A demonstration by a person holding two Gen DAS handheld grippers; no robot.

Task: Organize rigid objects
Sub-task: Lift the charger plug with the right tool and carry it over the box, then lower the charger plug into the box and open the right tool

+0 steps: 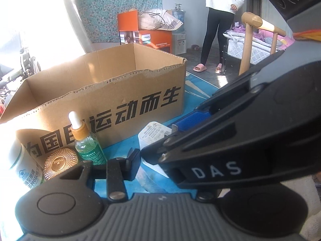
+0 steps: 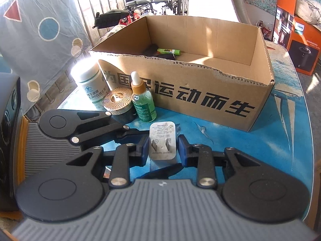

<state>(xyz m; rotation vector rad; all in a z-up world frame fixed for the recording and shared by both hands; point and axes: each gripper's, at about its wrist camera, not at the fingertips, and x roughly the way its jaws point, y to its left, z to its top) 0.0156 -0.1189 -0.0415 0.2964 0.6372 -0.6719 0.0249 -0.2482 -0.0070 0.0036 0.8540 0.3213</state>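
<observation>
A white plug adapter (image 2: 163,140) lies prongs-up on the blue table between the blue pads of my right gripper (image 2: 163,150), which is open around it with small gaps on both sides. The adapter also shows in the left wrist view (image 1: 153,136), partly behind the right gripper's body. My left gripper (image 1: 138,156) shows one finger near the adapter's left side; its other finger is hidden. In the right wrist view the left gripper's finger (image 2: 128,135) reaches to the adapter. An open cardboard box (image 2: 200,92) stands behind, holding a green tube (image 2: 168,51).
A green dropper bottle (image 2: 142,98), a gold-lidded jar (image 2: 119,102) and a white pill bottle (image 2: 91,84) stand left of the adapter, before the box. The table's edge (image 2: 307,120) curves at right. A person (image 1: 218,20) stands beyond, near an orange carton (image 1: 156,38).
</observation>
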